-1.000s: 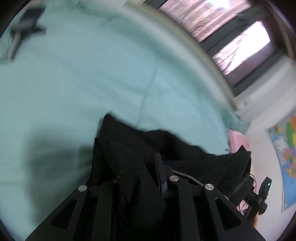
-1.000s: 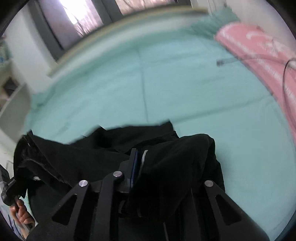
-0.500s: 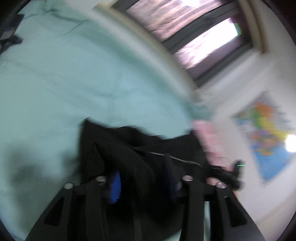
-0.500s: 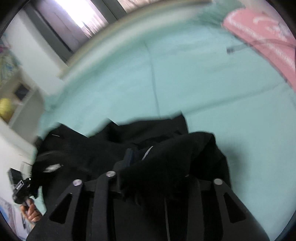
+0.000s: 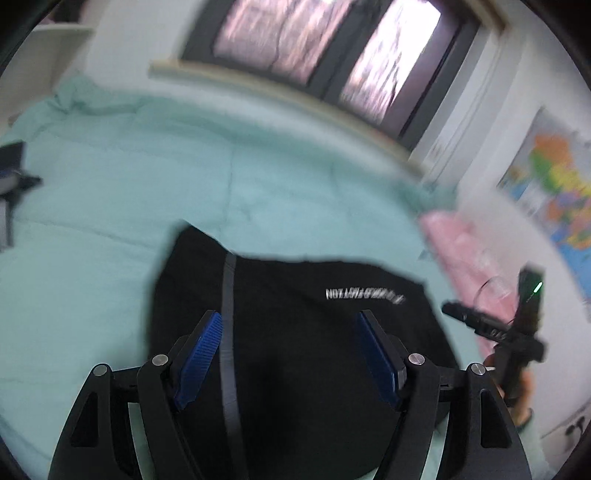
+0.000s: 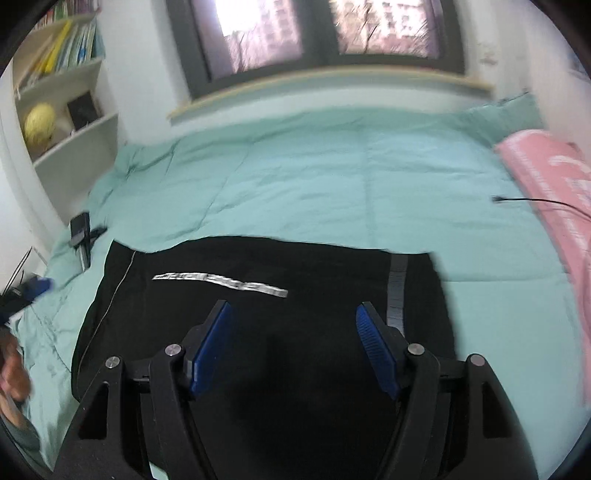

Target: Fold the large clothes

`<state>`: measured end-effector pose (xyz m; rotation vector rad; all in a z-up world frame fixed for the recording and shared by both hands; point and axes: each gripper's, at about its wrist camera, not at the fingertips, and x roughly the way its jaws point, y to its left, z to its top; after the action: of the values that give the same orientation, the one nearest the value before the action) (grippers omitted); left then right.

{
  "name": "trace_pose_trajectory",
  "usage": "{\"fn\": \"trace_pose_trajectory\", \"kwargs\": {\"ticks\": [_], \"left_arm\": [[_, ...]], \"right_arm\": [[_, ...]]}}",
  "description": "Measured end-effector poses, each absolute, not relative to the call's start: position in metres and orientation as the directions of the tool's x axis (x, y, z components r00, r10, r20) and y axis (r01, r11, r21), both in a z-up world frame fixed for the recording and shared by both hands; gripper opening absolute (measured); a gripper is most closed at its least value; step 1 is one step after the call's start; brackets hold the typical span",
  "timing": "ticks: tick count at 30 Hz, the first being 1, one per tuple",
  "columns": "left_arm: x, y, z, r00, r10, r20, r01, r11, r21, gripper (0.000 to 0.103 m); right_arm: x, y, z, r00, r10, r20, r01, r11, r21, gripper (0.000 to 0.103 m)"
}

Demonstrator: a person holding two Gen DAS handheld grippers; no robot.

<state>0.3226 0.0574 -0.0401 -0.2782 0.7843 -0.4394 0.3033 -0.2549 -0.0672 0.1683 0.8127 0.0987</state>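
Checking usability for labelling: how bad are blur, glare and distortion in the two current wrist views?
Left wrist view: heavy motion blur smears the window, wall map and the print on the black garment; panes are blown out. Right wrist view: sharper, garment print streaked, window overexposed. Both show fisheye bending and dark corners.

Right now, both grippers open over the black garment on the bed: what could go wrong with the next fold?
1. The left gripper and right gripper hang open above the middle of the black garment, not its edges; closing here would likely bunch the cloth.
2. A loose black cable lies on the teal bed cover by the pink bedding; a wide sweep to the right could snag it.
3. A dark device sits near the garment's left corner and could get dragged.
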Motion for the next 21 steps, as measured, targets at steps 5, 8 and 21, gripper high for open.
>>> {"fn": "trace_pose_trajectory", "kwargs": {"ticks": [5, 8, 21], "left_arm": [[0.409, 0.015, -0.124, 0.473, -0.328, -0.818, 0.068, 0.939, -0.338, 0.075], [0.429, 0.023, -0.144, 0.458, -0.340, -0.821, 0.021, 0.928, -0.372, 0.075], [0.342, 0.001, -0.052, 0.584, -0.460, -0.669, 0.341, 0.887, -0.311, 0.072]], "right_arm": [[0.392, -0.228, -0.135, 0.470, 0.195, -0.861, 0.018, 0.973, 0.230, 0.073], [0.432, -0.237, -0.175, 0.380, 0.191, -0.905, 0.085, 0.967, 0.240, 0.077], [0.345, -0.249, -0.126, 0.578, 0.199, -0.792, -0.014, 0.972, 0.234, 0.076]]}}
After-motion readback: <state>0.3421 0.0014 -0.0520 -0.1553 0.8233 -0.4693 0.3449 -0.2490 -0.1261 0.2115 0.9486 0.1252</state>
